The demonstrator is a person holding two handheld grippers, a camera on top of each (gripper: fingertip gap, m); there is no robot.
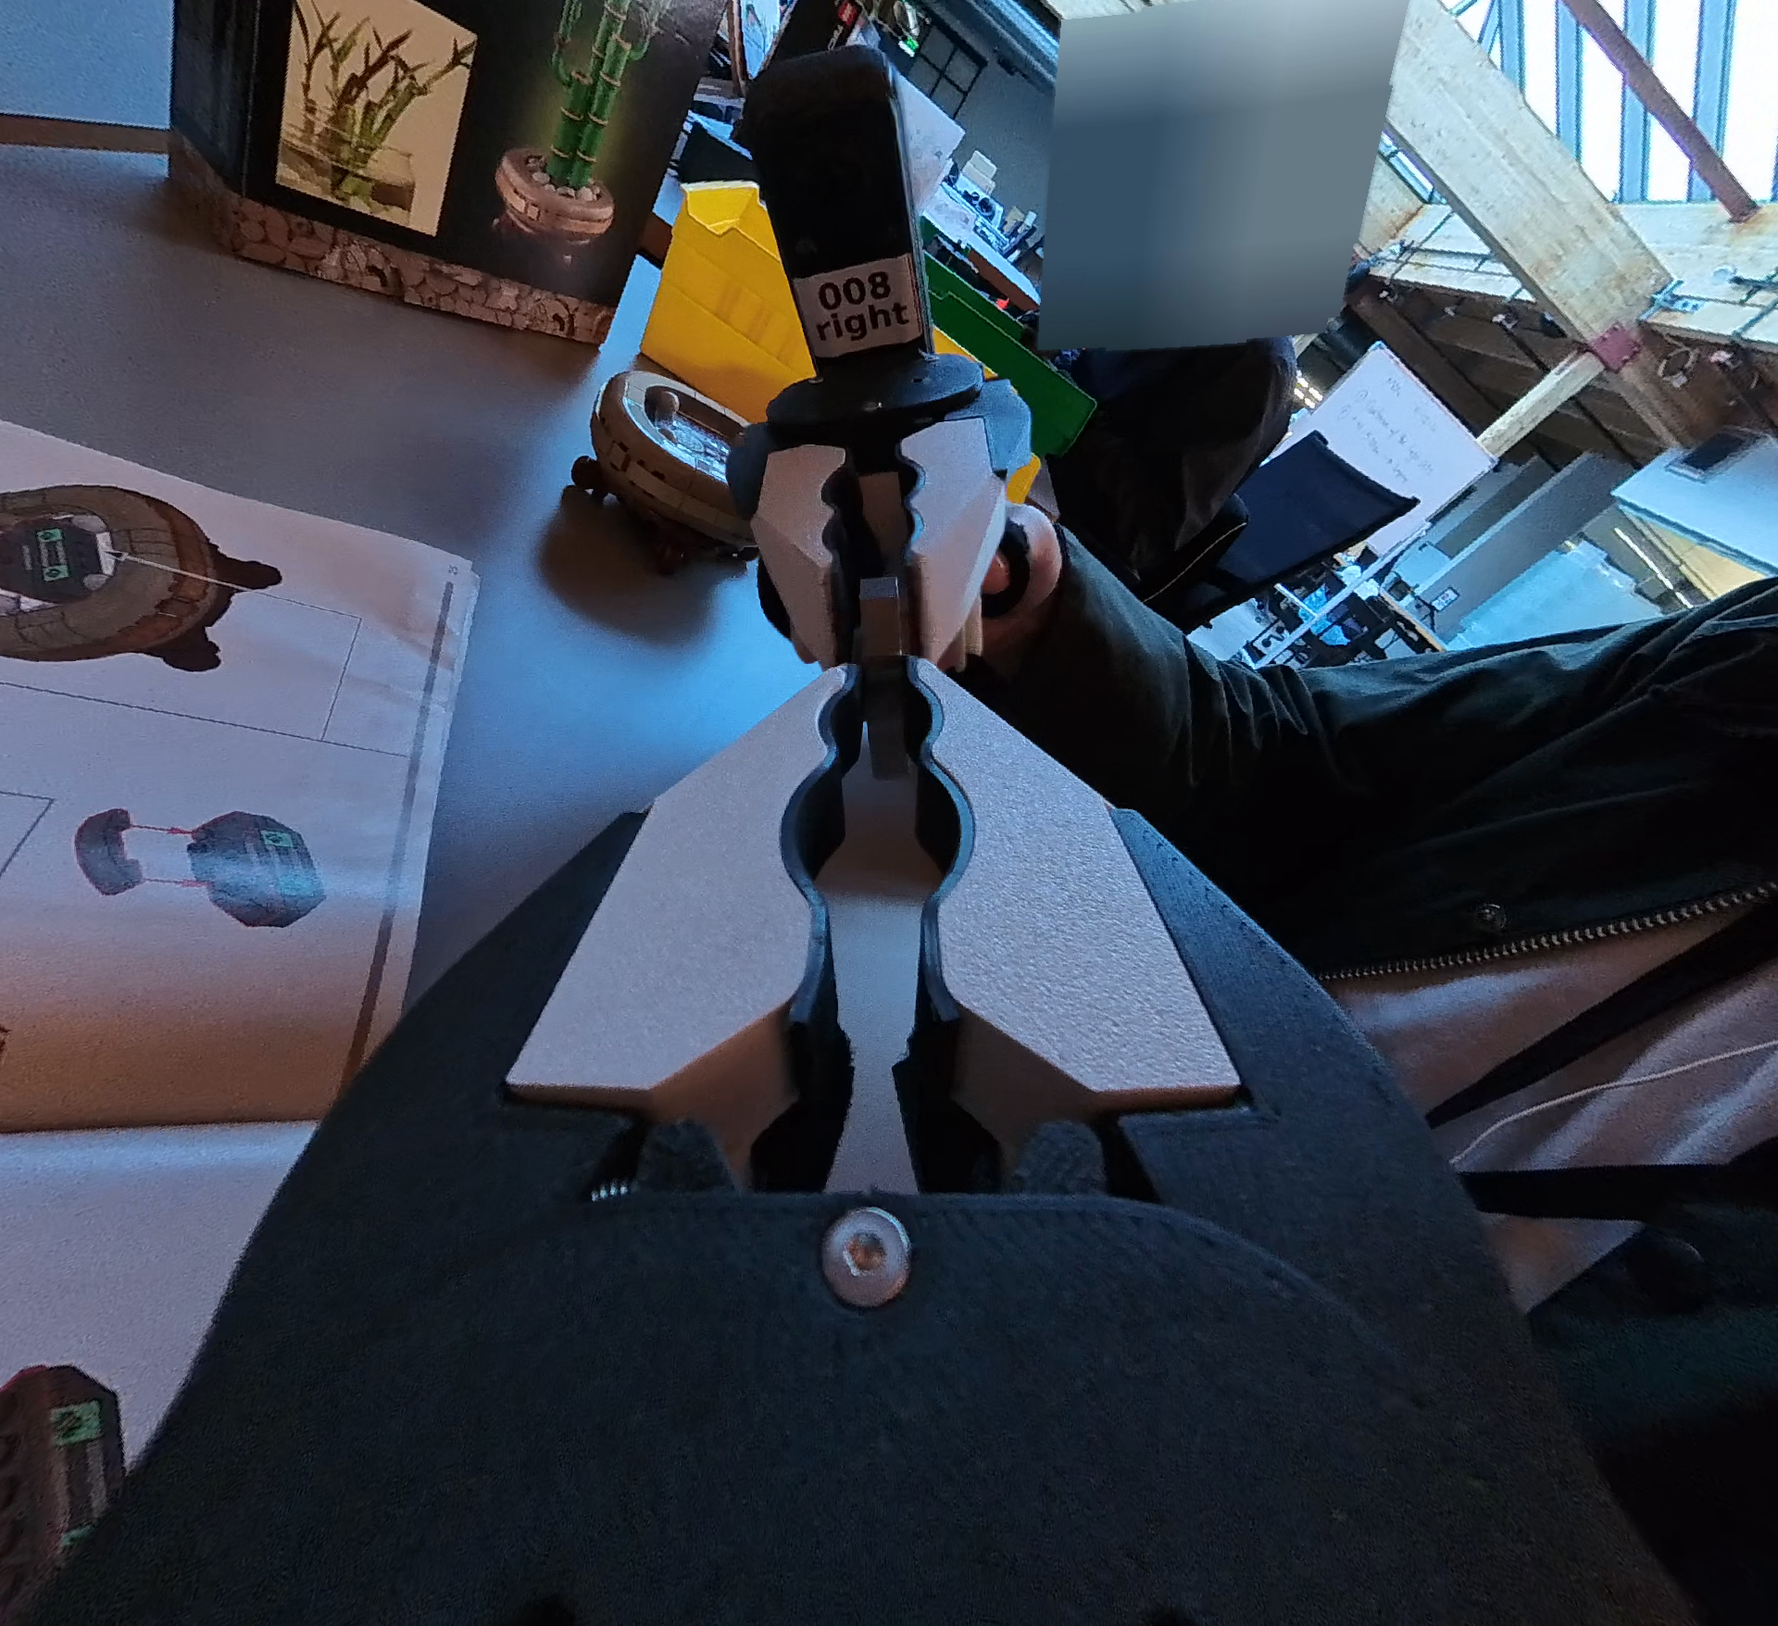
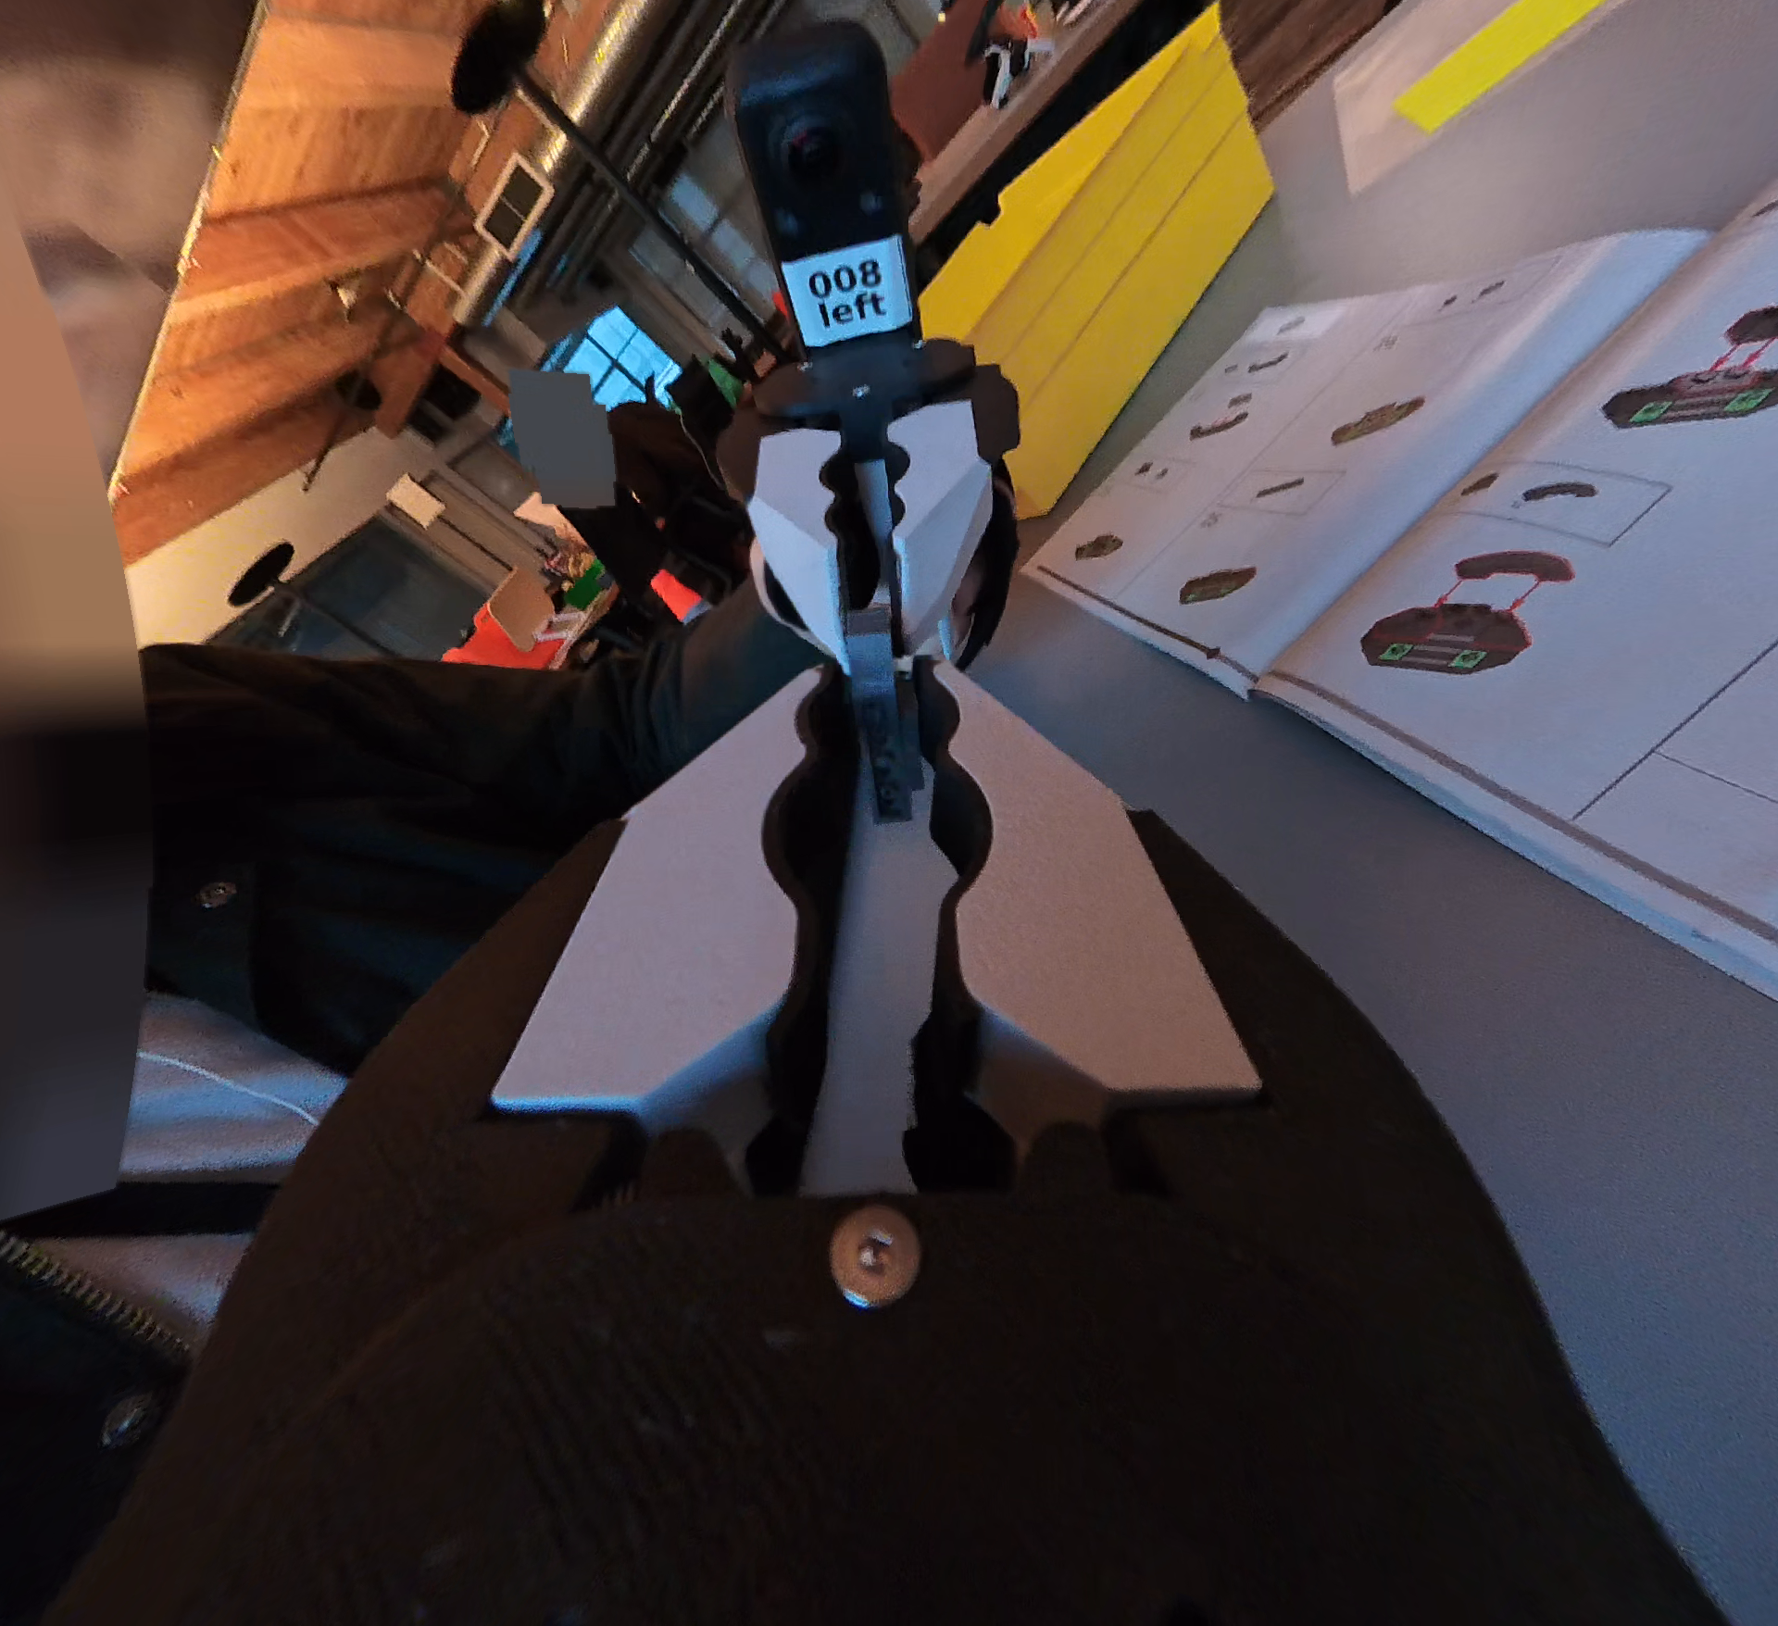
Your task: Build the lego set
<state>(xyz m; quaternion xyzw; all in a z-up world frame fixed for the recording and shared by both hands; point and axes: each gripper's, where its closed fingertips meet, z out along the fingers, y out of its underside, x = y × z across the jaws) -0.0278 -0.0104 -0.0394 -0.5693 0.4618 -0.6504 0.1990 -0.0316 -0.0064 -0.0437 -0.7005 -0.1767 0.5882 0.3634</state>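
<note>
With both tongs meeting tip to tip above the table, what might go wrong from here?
1. The small grey piece is pinched only at the fingertips of the left tongs and right tongs; a slight twist may drop it.
2. If dropped, it might land on the open instruction booklet or roll toward the round lego base.

Grippers: left gripper [image 1: 880, 685] and right gripper [image 2: 880, 695] both have black frames with pale grey fingers, and pinch a grey piece [image 1: 883, 719]. Behind them a yellow bin [image 2: 1106, 281]. Beside the bin a black box [image 1: 433, 60] printed with green bamboo and a brown stone-pattern base, plus a white booklet [image 2: 1539, 618] with brown and green drawings.
</note>
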